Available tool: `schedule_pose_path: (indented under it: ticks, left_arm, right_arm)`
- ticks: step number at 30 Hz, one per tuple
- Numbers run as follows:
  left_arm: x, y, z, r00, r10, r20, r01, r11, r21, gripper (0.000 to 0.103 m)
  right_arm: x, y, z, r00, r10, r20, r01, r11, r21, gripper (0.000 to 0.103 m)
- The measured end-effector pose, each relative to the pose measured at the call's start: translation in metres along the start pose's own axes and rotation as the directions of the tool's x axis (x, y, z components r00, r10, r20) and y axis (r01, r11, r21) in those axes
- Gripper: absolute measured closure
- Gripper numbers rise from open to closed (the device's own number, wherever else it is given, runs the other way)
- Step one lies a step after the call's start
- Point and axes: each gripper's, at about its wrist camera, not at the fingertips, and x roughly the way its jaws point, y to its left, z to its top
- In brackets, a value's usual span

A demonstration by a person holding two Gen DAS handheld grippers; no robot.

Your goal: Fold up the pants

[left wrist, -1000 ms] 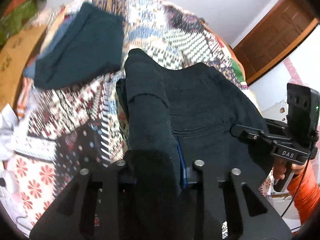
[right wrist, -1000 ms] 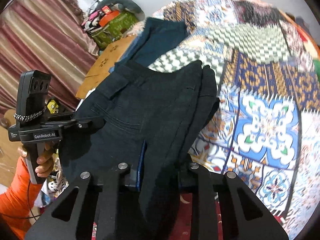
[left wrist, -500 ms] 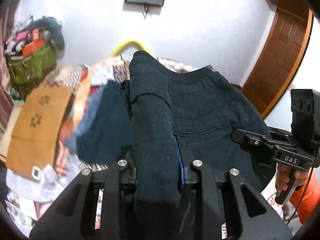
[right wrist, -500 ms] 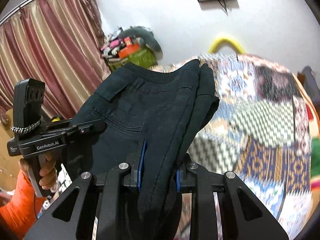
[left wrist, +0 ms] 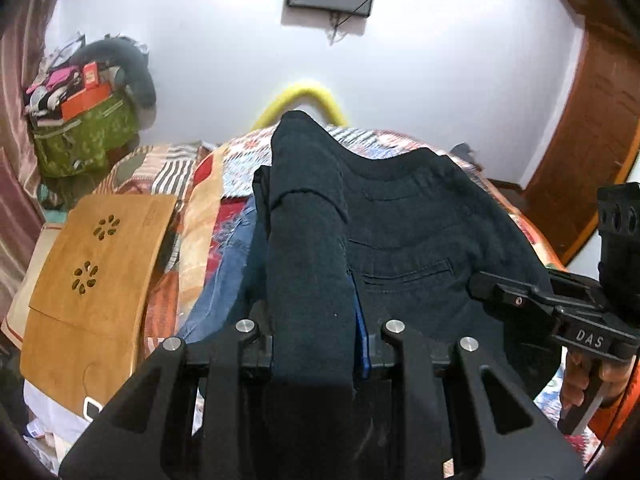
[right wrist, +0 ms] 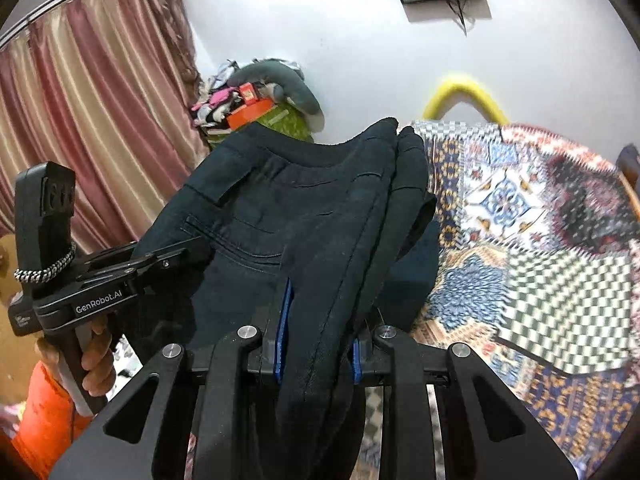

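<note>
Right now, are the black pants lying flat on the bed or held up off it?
Held up. The black pants hang stretched between the left gripper and right gripper, both shut on them, above the patchwork bedspread.

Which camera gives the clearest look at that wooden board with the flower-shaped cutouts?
The left wrist view: the wooden board lies fully visible left of the black pants, both cutouts plain. In the right wrist view it does not appear; the pants fill that side.

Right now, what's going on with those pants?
Left gripper and right gripper: jaws clamped on black pants. Pants lifted above the bed. Nothing in the way.
</note>
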Motion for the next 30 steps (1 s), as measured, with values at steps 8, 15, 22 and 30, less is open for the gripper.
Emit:
schedule_pose_path:
  ticks: [8,15,22,30]
  left_arm:
    - [0.131,0.037,-0.038,0.979,0.113,-0.167,-0.111,0.994,0.021,0.075]
    - [0.159,0.059,-0.072,0.960,0.137,-0.244,-0.155,0.986,-0.055,0.040]
    - [0.091,0.042,-0.078,0.957,0.192,-0.219,-0.189,0.981,0.035,0.040]
    - [-0.060,-0.014,-0.062,0.985,0.170,0.003,-0.170,0.982,0.082,0.040]
  right_arm:
    - [0.104,-0.037,-0.021,0.992,-0.023,-0.127,0.031,0.998,0.056,0.082]
    - [0.140,-0.044,-0.051,0.950,-0.169,-0.264,0.169,0.985,-0.025,0.068]
    - [0.087,-0.025,-0.056,0.953,-0.204,-0.222,0.193,0.979,-0.072,0.066]
    - [-0.043,0.009,-0.053,0.979,-0.203,-0.001,0.202,0.975,-0.088,0.066]
